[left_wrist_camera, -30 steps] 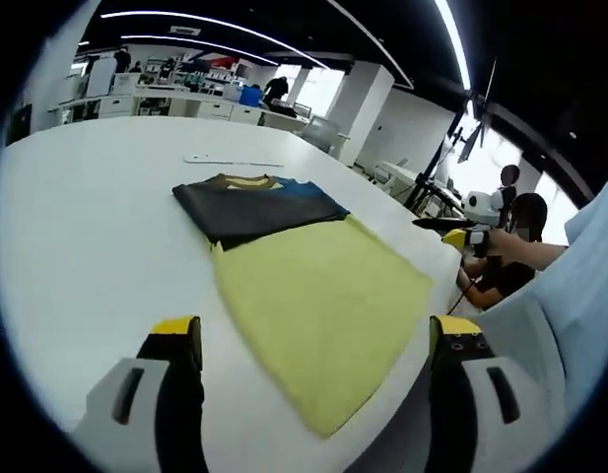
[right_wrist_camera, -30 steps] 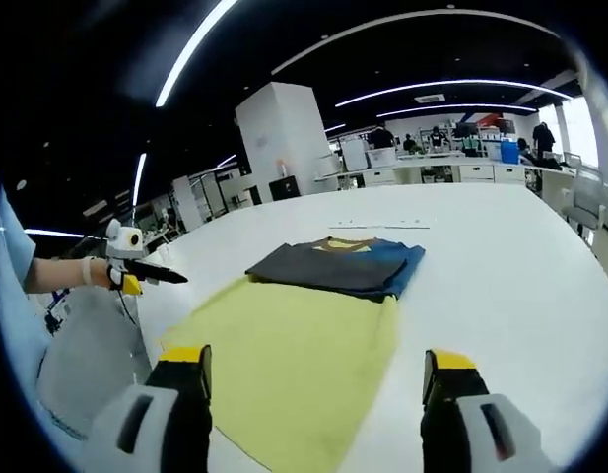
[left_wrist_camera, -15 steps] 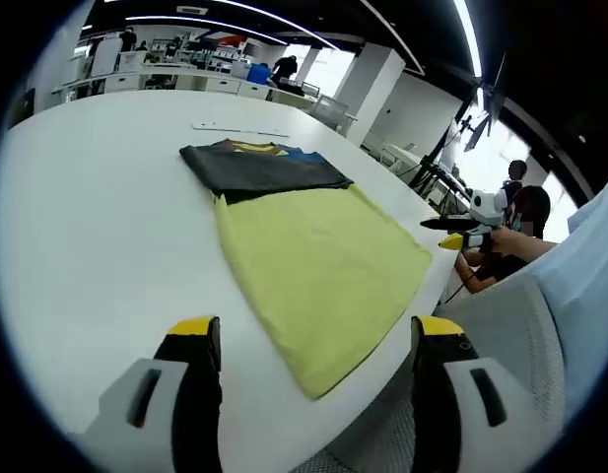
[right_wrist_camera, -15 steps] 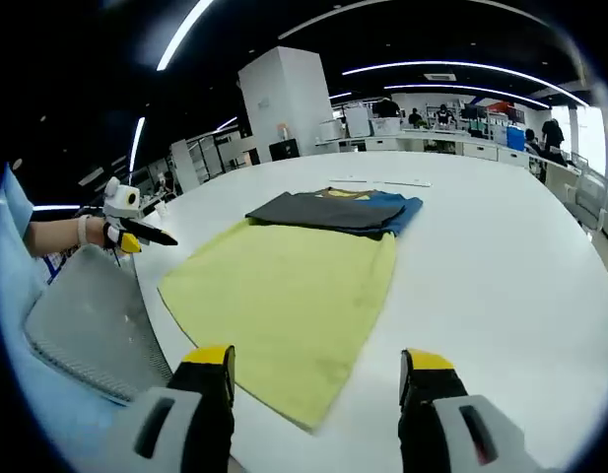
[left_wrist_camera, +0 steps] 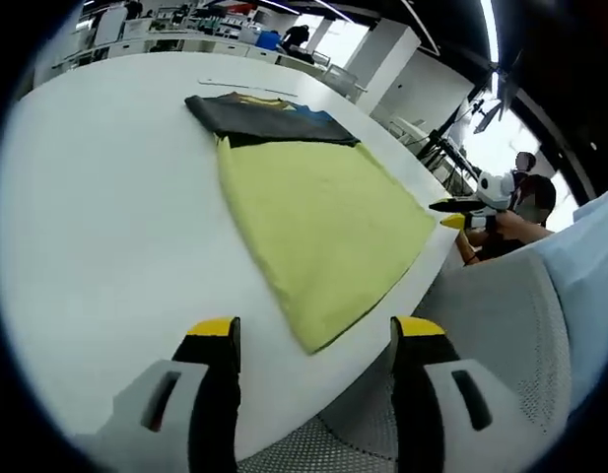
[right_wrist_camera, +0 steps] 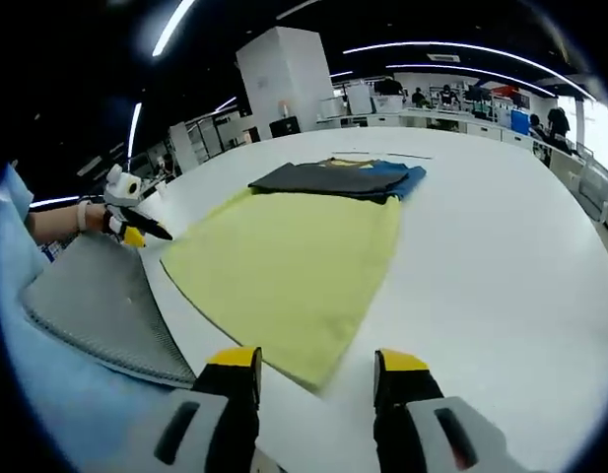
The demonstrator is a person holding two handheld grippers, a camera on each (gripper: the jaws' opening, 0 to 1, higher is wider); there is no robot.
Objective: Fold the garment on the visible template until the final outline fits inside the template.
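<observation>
A yellow-green cloth lies flat on the white table, its near corner at the table's front edge. At its far end sits a folded dark grey and blue garment with a yellow collar. My left gripper hovers open above the front edge, near the cloth's near corner. My right gripper is also open over the cloth's near edge, holding nothing. The right gripper enters the left gripper view from the right, and the left gripper enters the right gripper view from the left.
A grey mesh chair back stands against the table's front edge. A light blue sleeve borders it. A thin white strip lies beyond the garment. Desks and people are far behind.
Both views have pulled back and tipped down toward the table's front edge. The jaws of both grippers have narrowed somewhat. The cloth and the folded garment lie as before.
</observation>
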